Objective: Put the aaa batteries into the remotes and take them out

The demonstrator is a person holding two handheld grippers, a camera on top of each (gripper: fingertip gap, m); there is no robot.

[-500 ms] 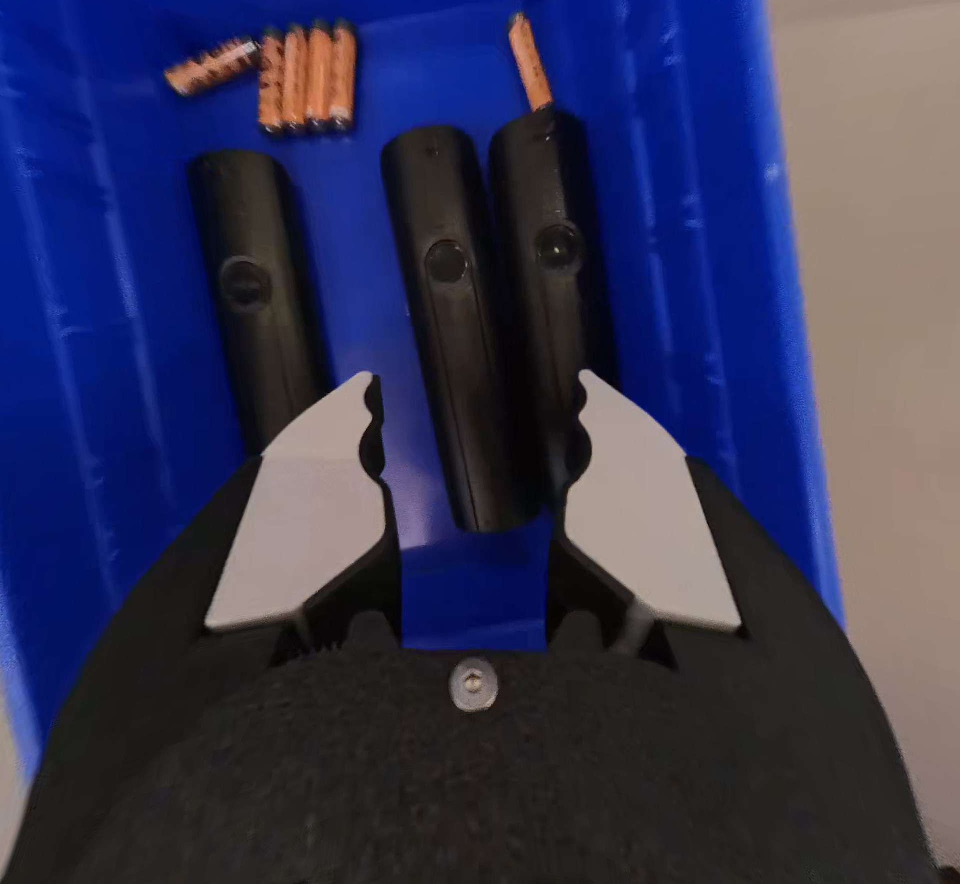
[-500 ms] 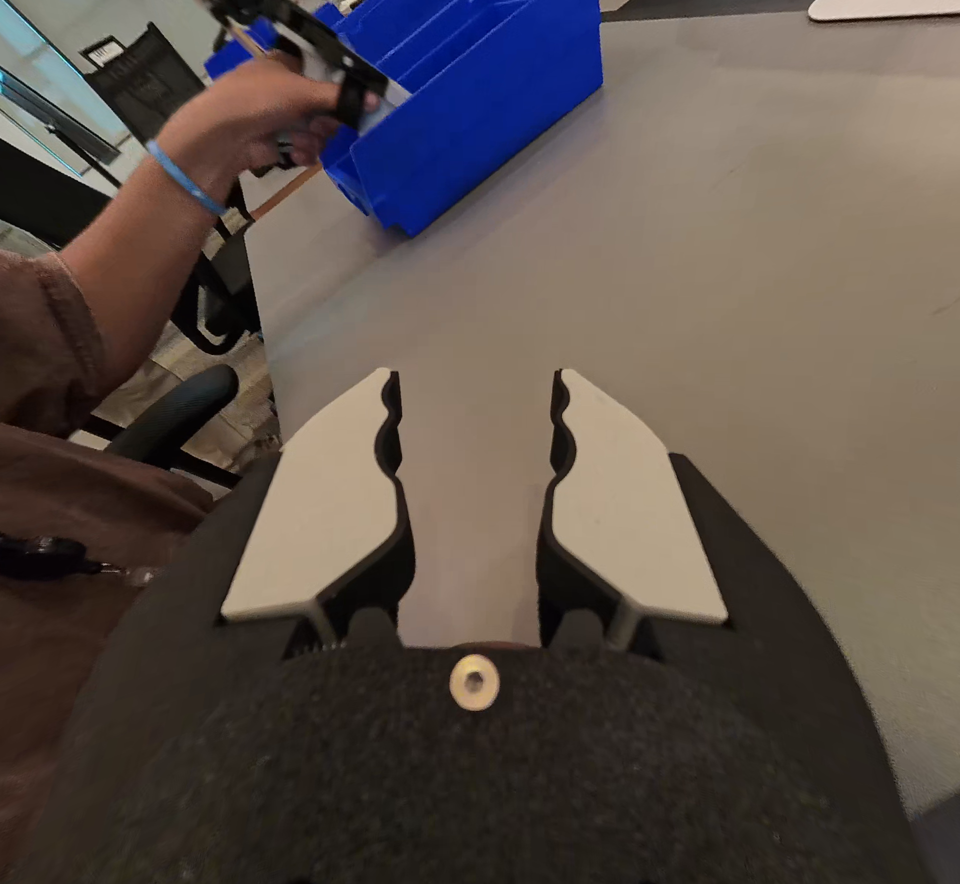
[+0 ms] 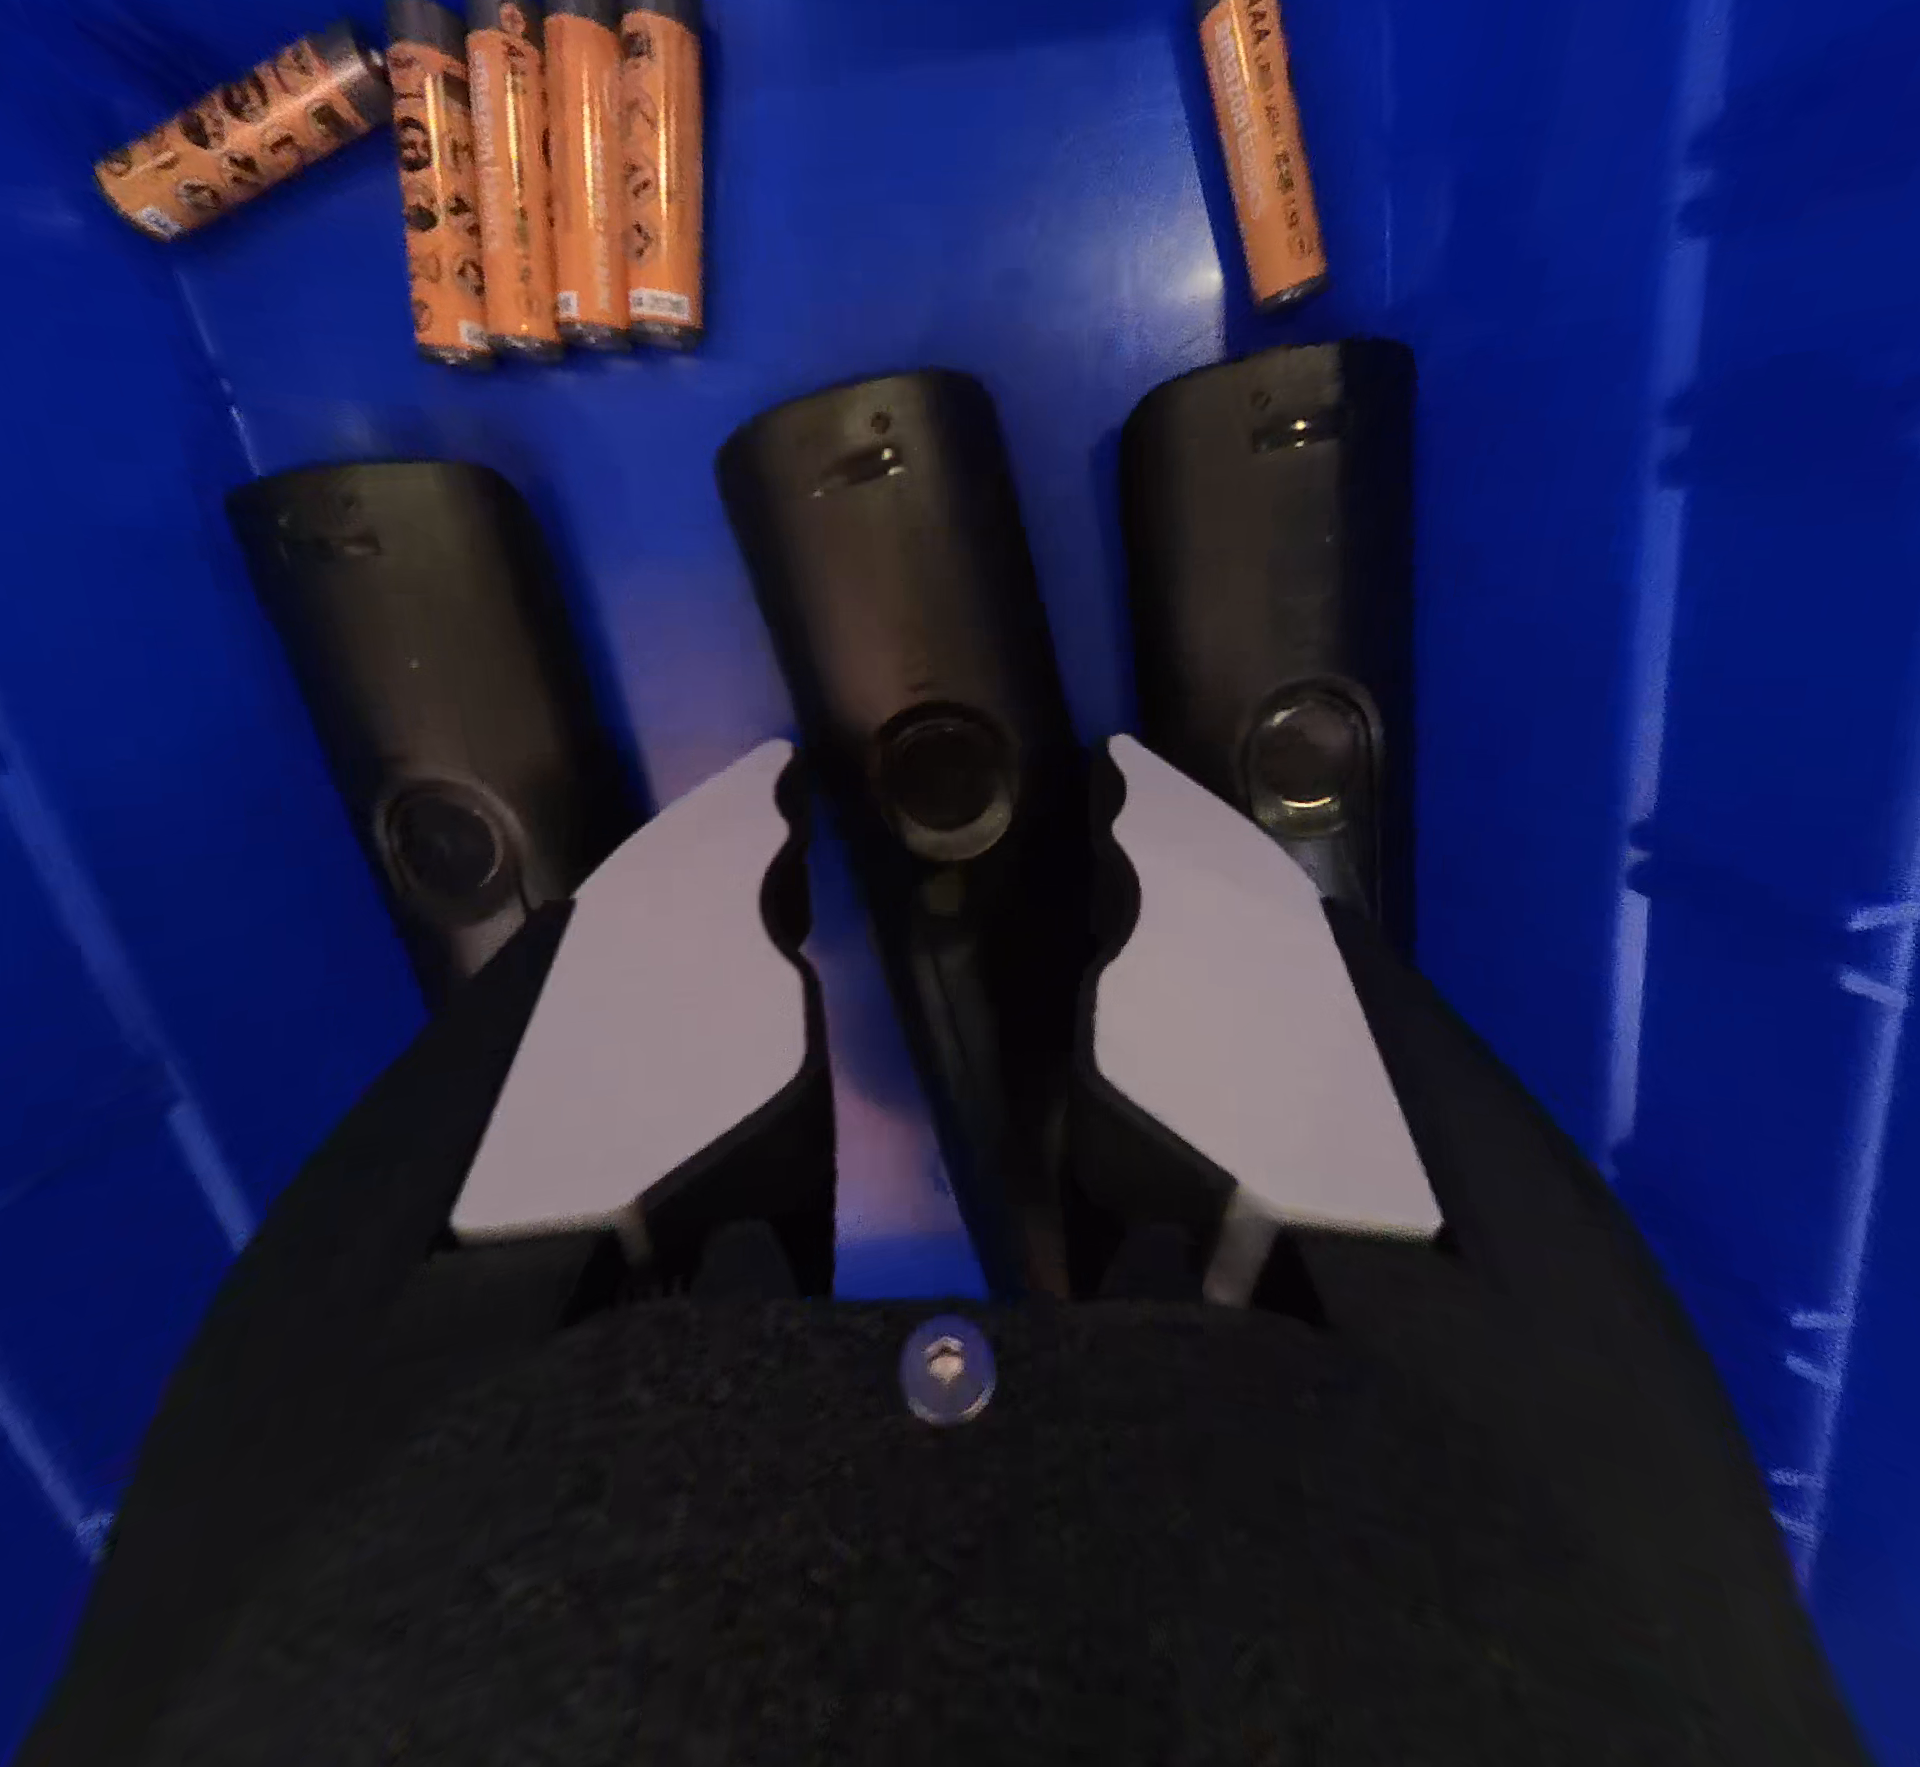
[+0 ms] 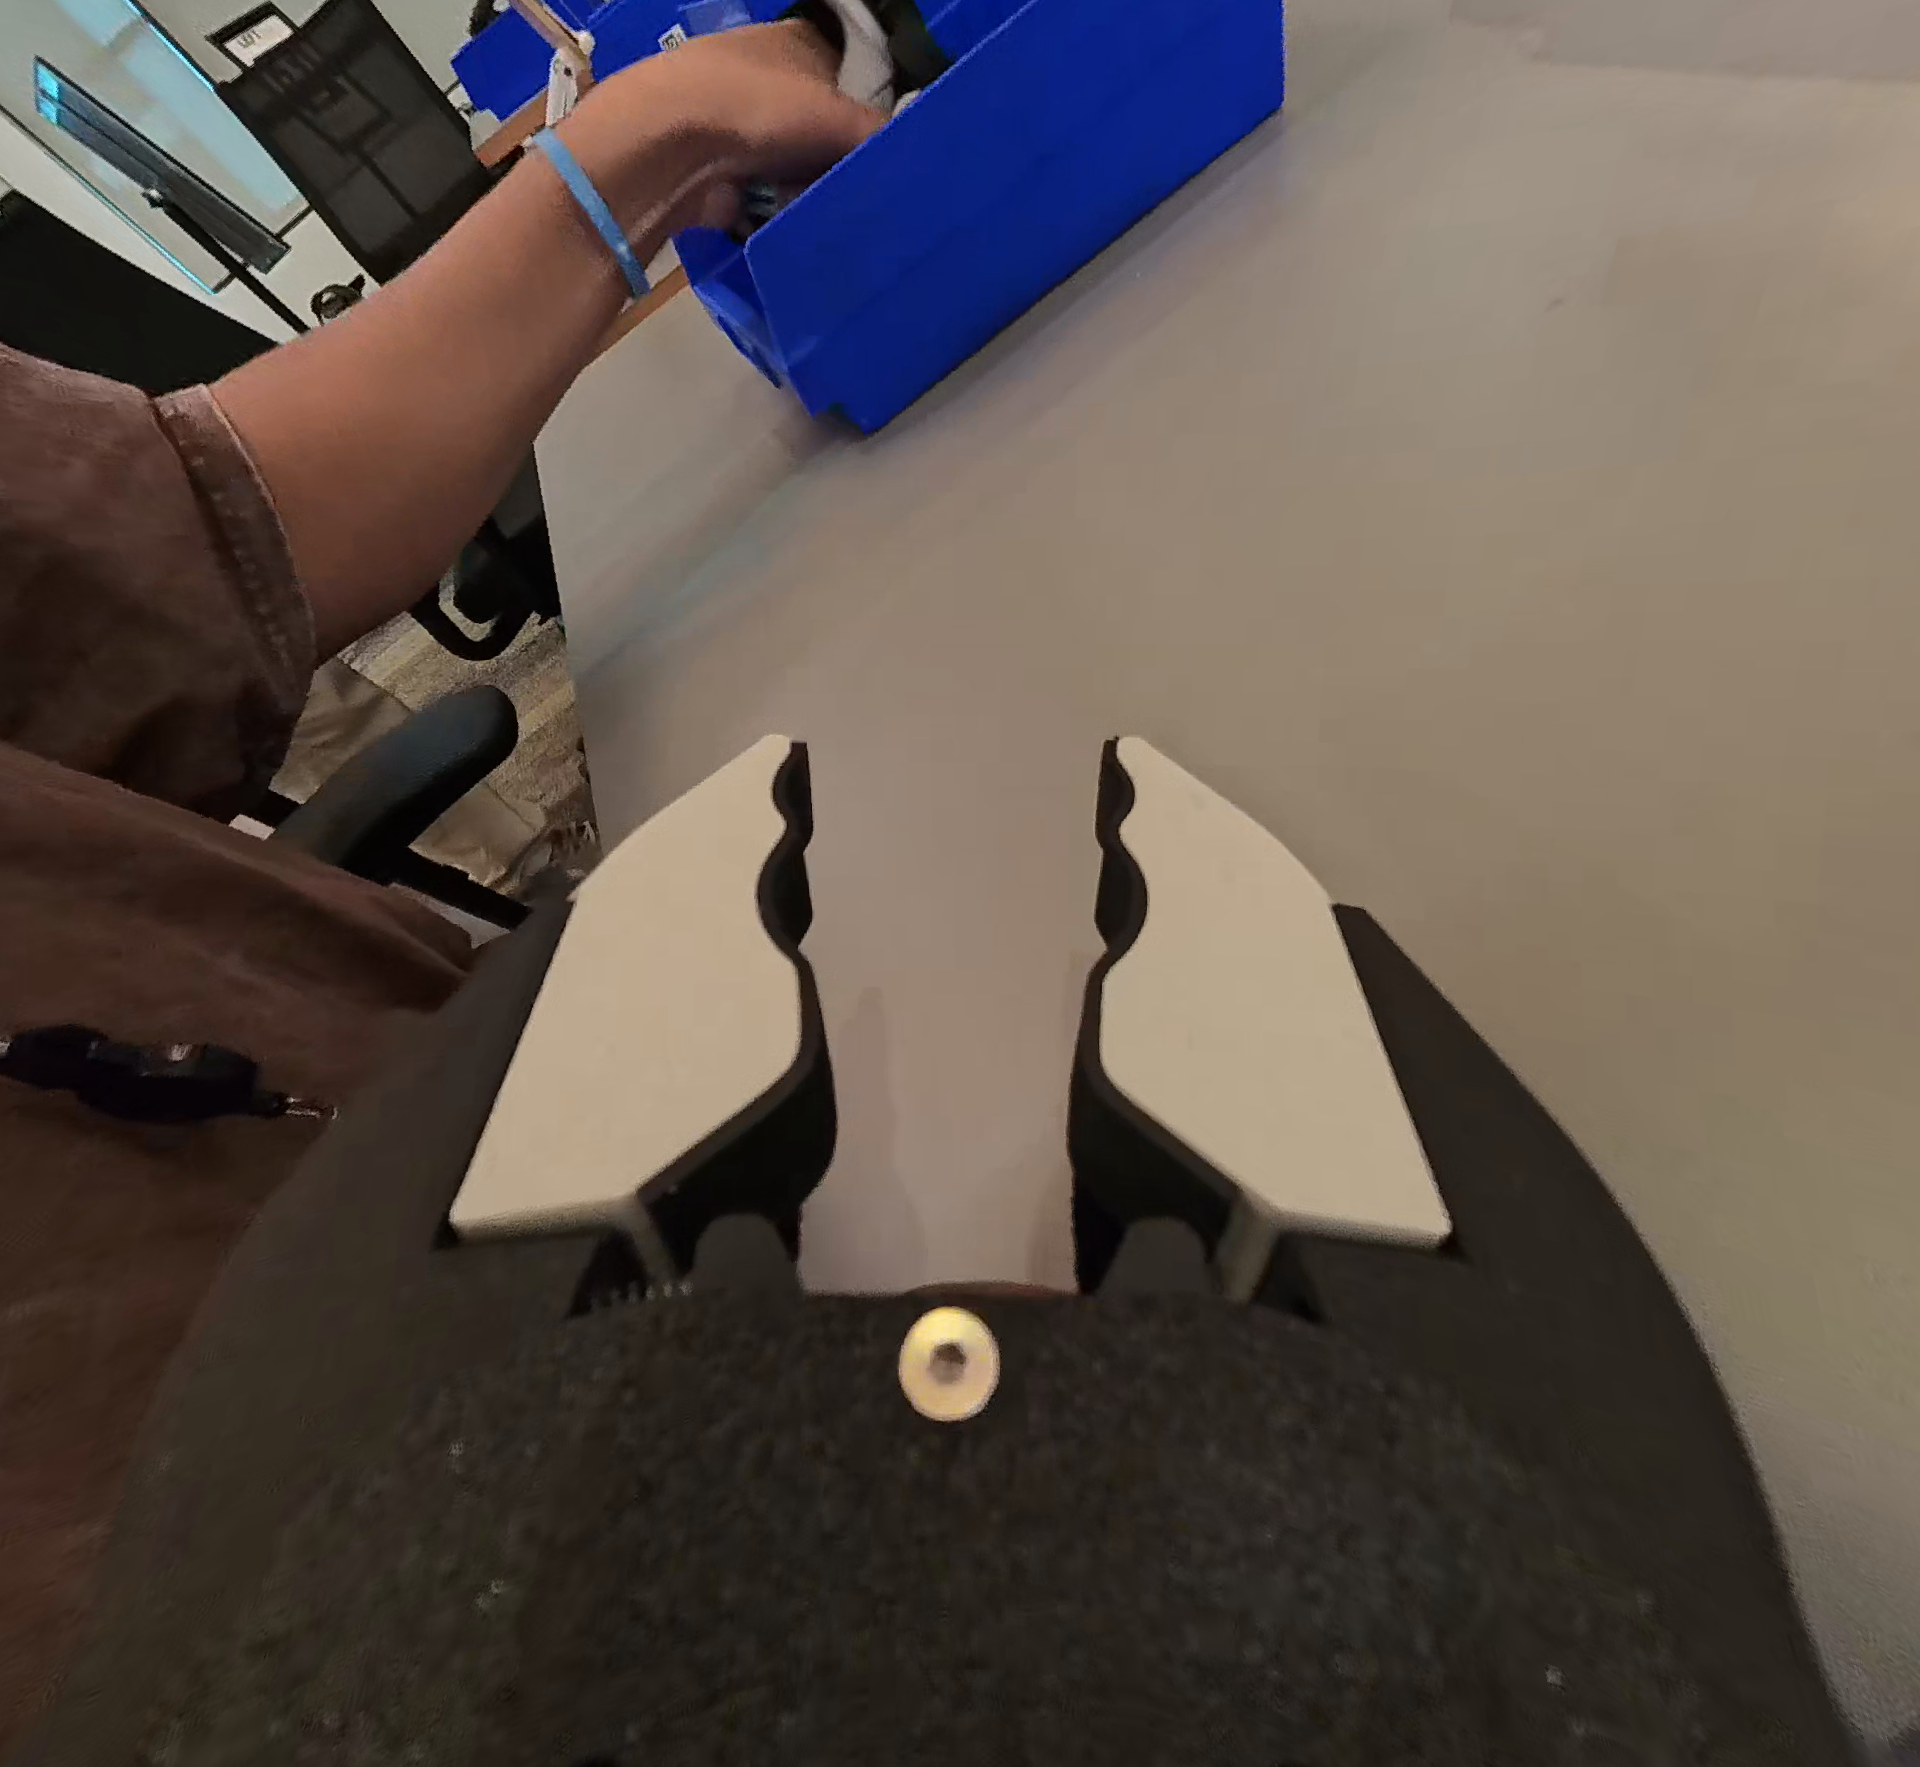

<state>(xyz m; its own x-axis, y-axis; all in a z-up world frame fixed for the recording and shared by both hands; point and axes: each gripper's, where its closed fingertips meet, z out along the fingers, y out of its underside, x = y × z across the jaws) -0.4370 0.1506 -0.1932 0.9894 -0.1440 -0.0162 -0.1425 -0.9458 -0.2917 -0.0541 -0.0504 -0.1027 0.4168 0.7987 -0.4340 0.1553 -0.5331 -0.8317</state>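
Left wrist view looks straight down into the blue bin (image 3: pixel 1714 574), and only there do the contents show: three black remotes and six orange AAA batteries. Right wrist view sees the same bin (image 4: pixel 1018 190) only from outside, on the grey table (image 4: pixel 1455 678), w/ the person's left hand (image 4: pixel 717 117) reaching over its near end and the left gripper (image 4: pixel 862 24) dipped inside; contents hidden from that side.

Remotes lie side by side on the bin floor, long axes running roughly away from the camera, backs up. Left remote (image 3: pixel 416 678), middle remote (image 3: pixel 914 678), right remote (image 3: pixel 1278 626), small gaps btwn them. Four batteries (image 3: pixel 551 169) lie packed parallel beyond the left remote, dark caps at the far end; a fifth battery (image 3: pixel 239 133) lies slanted, its cap against that row. Sixth battery (image 3: pixel 1262 122) sits alone by the right wall, just beyond the right remote.

Left gripper (image 3: pixel 948 761) is spread apart, straddling the middle remote, one finger each side; contact can't be told. Right gripper (image 4: pixel 951 756) is also spread, empty, over bare table, well apart from the bin.
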